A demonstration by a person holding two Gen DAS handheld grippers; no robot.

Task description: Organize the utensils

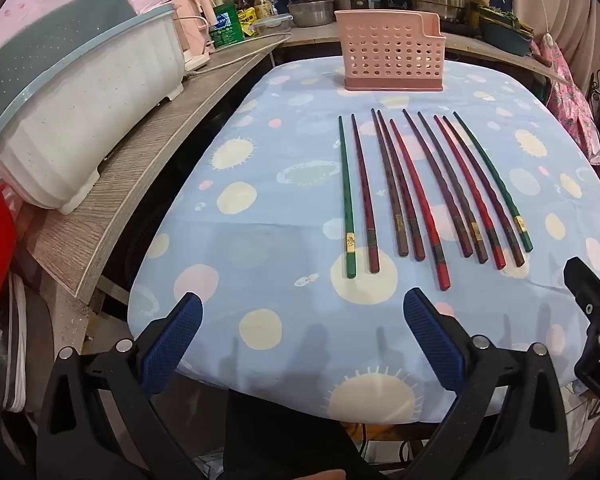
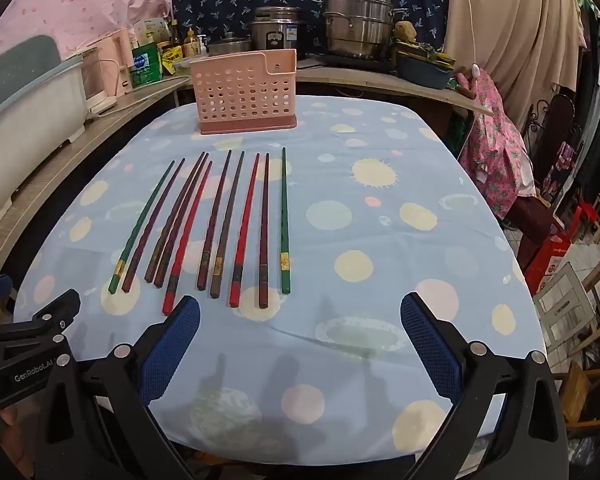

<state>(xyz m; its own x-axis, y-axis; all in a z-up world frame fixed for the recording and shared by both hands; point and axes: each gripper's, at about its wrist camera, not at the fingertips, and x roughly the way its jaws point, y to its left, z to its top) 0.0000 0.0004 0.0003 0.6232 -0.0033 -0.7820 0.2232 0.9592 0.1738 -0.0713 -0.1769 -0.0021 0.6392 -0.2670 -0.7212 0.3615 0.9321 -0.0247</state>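
Ten chopsticks (image 1: 428, 196) are laid side by side on the desk (image 2: 380, 240), tips toward the pink holder (image 1: 392, 50). Left claw (image 1: 302, 340) and right claw (image 2: 300, 344) are held released, empty, near the desk edge. A dish rack (image 1: 80, 120) is seen leftward; the path between is unobstructed.

ten chopsticks (image 1: 428, 196) lie flat before upright pink holder (image 1: 392, 50).
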